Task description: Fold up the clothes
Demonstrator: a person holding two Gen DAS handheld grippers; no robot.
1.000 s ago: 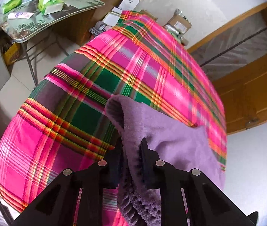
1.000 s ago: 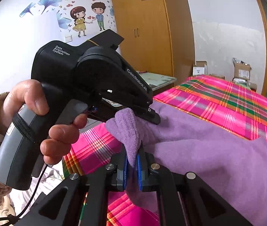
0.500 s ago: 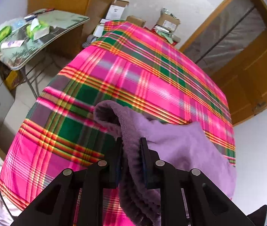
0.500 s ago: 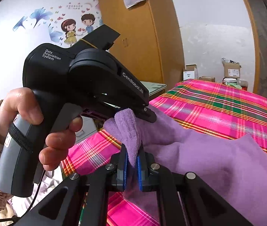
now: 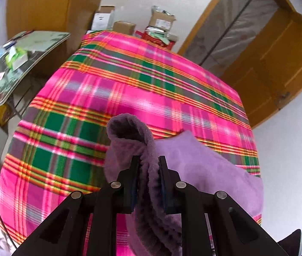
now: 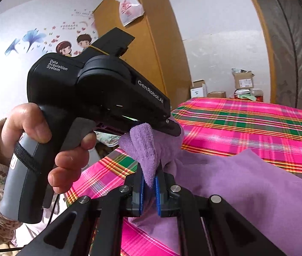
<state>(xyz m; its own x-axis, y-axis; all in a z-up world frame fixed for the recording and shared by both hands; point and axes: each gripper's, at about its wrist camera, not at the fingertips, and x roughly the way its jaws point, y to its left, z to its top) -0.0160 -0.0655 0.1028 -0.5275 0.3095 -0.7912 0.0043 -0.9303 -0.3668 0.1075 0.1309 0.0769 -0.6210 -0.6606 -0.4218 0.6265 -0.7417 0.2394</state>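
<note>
A purple fleece garment (image 5: 202, 166) lies on a pink plaid bedspread (image 5: 112, 98), with one bunched edge lifted. My left gripper (image 5: 148, 162) is shut on a thick fold of that edge, which curls up past the fingertips. In the right wrist view my right gripper (image 6: 149, 170) is shut on another part of the same purple garment (image 6: 246, 183), close beside the left gripper's black body (image 6: 99, 93). A person's hand (image 6: 50, 147) in a floral sleeve grips that handle. The rest of the garment trails to the right over the bedspread (image 6: 257, 125).
A folding table (image 5: 20, 61) with small packets stands left of the bed. A wooden wardrobe (image 6: 151, 42) with a plastic bag hung on it is behind. Cardboard boxes (image 5: 161, 21) sit at the bed's far end, wooden doors (image 5: 274, 68) to the right.
Both grippers have lifted and travelled together with the purple garment's edge, so more of the bed's far end and the doors shows. The grips have not changed.
</note>
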